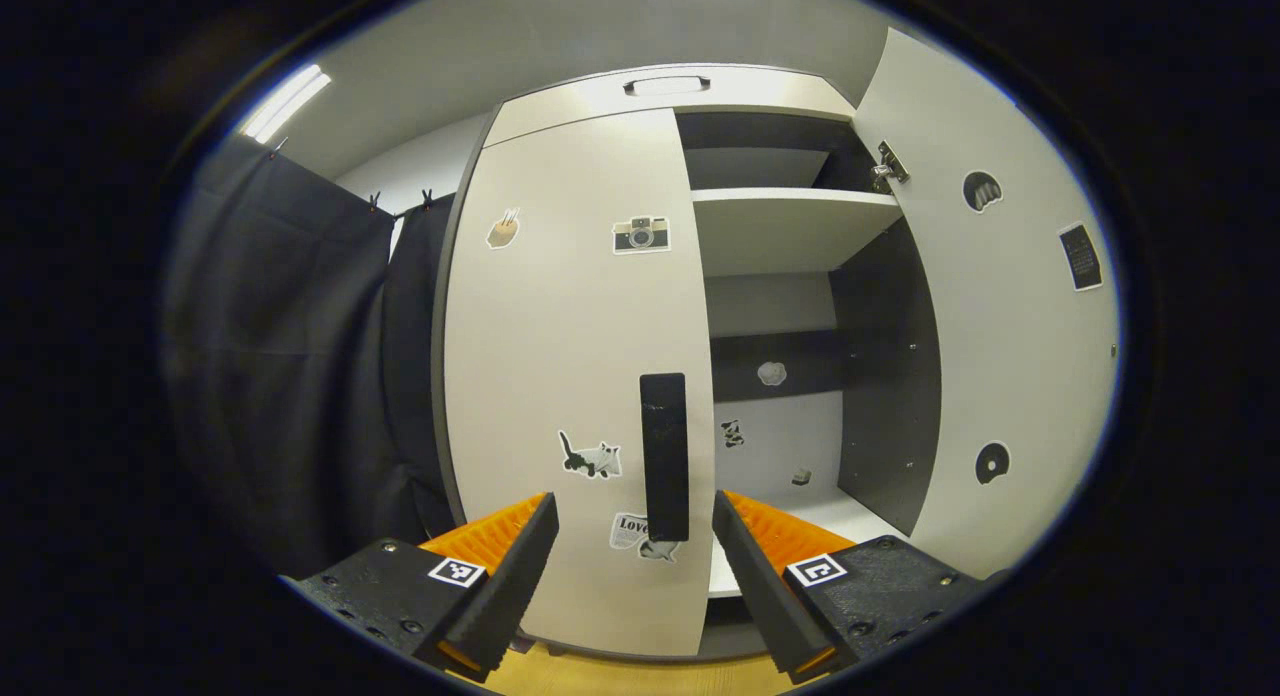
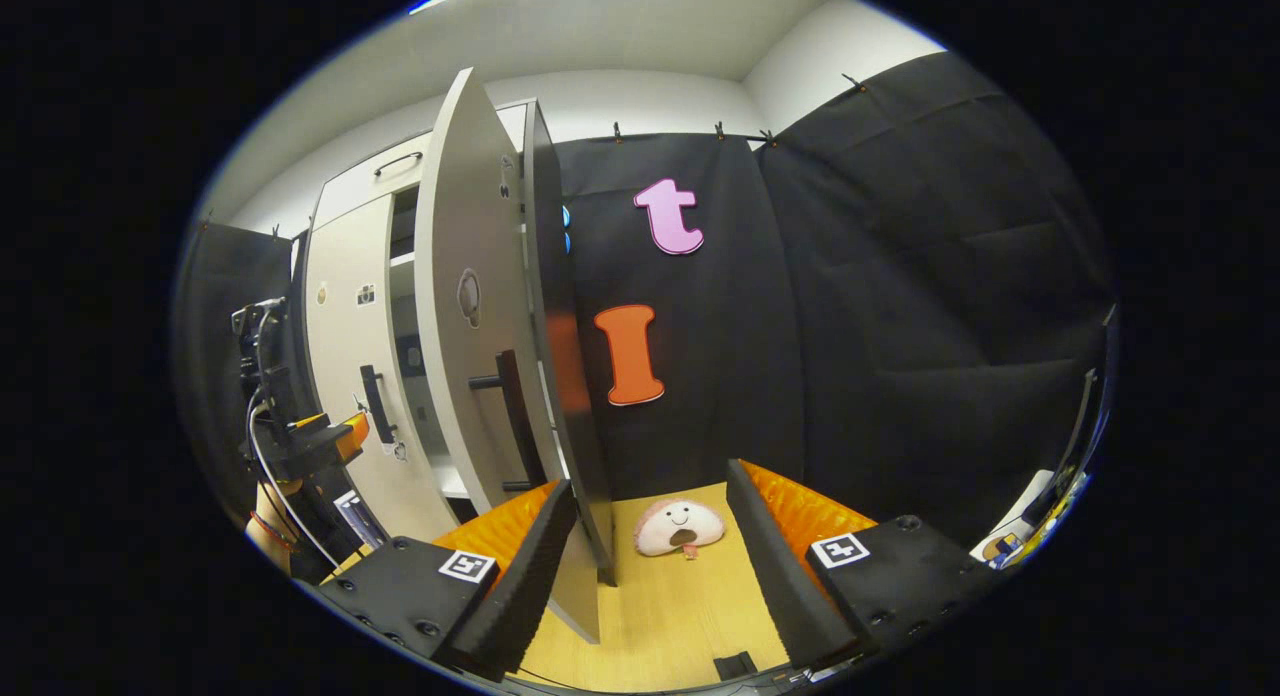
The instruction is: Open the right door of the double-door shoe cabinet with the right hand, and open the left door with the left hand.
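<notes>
Straight ahead at the centre of the left gripper view, your target is the dark vertical handle [image 1: 663, 456] on the left door [image 1: 570, 376], which is not yet opened and sits flush with the cabinet front. The handle stands between the two fingers of your left gripper [image 1: 635, 556], slightly right of the midline, its long axis upright and so running across the gap of the spread jaws. The jaws are wide apart and hold nothing. I judge the next move to be a forward push until the fingers straddle the bar, then a squeeze and a pull towards you

The left door is pale and smooth, with small stickers on it: a camera near the top, a cat low down beside the handle. The right door [image 1: 1000, 306] already stands swung out at the right of that frame, baring the shelves [image 1: 795, 226] inside

Over in the right gripper view, the right gripper [image 2: 650, 566] is also spread and empty, and the open door's edge [image 2: 470, 306] rises just left of centre with its own handle [image 2: 515, 416] facing you. Your left gripper [image 2: 310, 441] shows at the far left, close before the shut door; it is the nearer one to that handle
</notes>
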